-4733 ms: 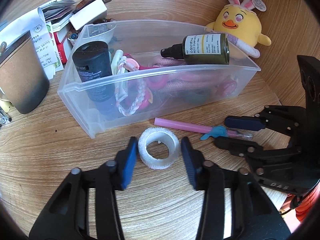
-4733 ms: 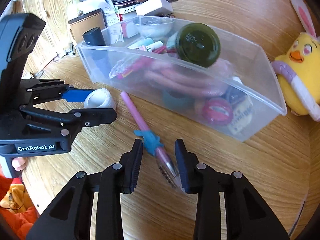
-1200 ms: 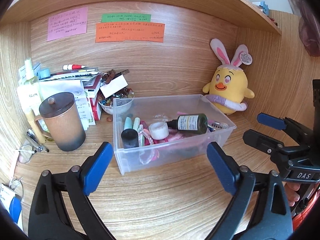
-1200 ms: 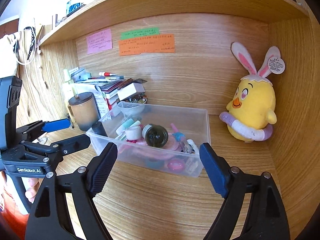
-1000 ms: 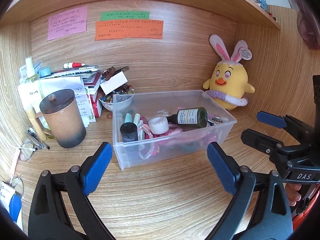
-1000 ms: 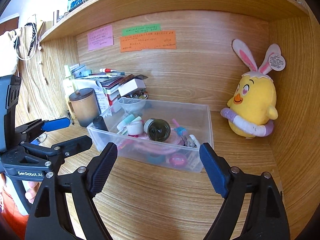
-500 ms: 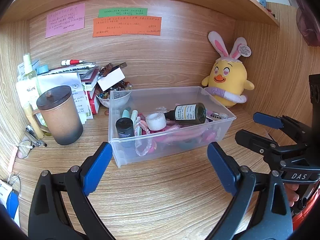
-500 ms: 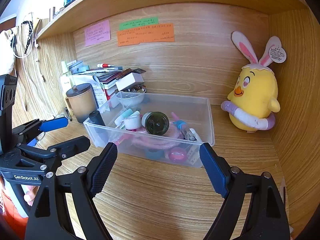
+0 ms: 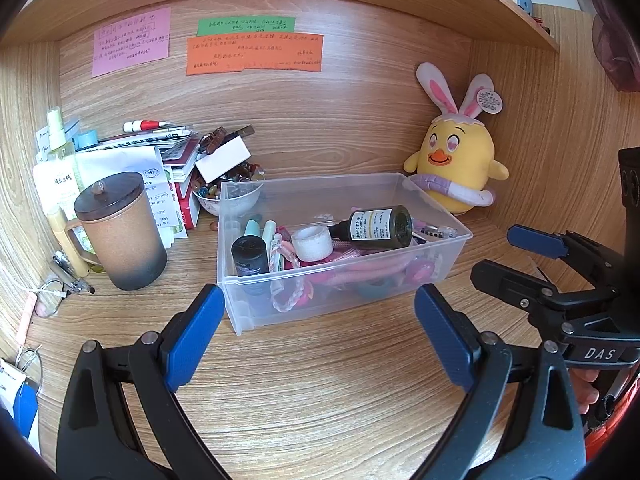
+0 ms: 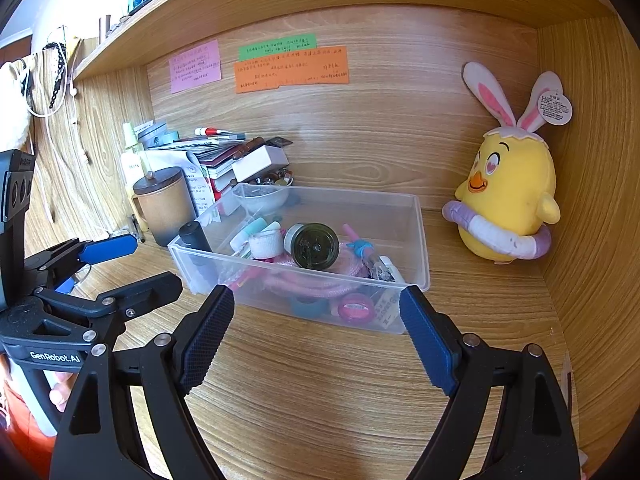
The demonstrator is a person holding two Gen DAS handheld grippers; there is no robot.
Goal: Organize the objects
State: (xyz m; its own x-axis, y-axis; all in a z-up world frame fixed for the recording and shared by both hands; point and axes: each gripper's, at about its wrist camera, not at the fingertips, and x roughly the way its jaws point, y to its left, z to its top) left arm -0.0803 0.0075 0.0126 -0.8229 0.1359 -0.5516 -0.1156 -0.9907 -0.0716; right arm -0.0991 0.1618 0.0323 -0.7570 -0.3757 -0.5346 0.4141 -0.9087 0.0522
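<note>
A clear plastic bin (image 9: 460, 236) (image 10: 420, 240) stands on the wooden desk. Inside lie a white tape roll (image 9: 312, 242) (image 10: 265, 243), a dark green bottle on its side (image 9: 378, 227) (image 10: 314, 246), a pink pen with a blue charm (image 10: 358, 246), a black tube (image 9: 250, 256) and pink cords. My left gripper (image 9: 318, 336) is open and empty in front of the bin; it also shows in the right wrist view (image 10: 132, 264). My right gripper (image 10: 316, 338) is open and empty in front of the bin; it also shows in the left wrist view (image 9: 516, 256).
A brown lidded mug (image 9: 120, 230) stands left of the bin. Behind it are stacked books and papers (image 9: 160, 152) and a bowl of beads (image 9: 228, 194). A yellow plush chick (image 9: 454, 168) (image 10: 508, 188) sits at the back right corner. Sticky notes (image 9: 256, 50) hang on the back wall.
The tape roll and the pink pen, earlier on the desk between the jaws, now lie in the bin. Both grippers have opened wide and drawn back from the bin.
</note>
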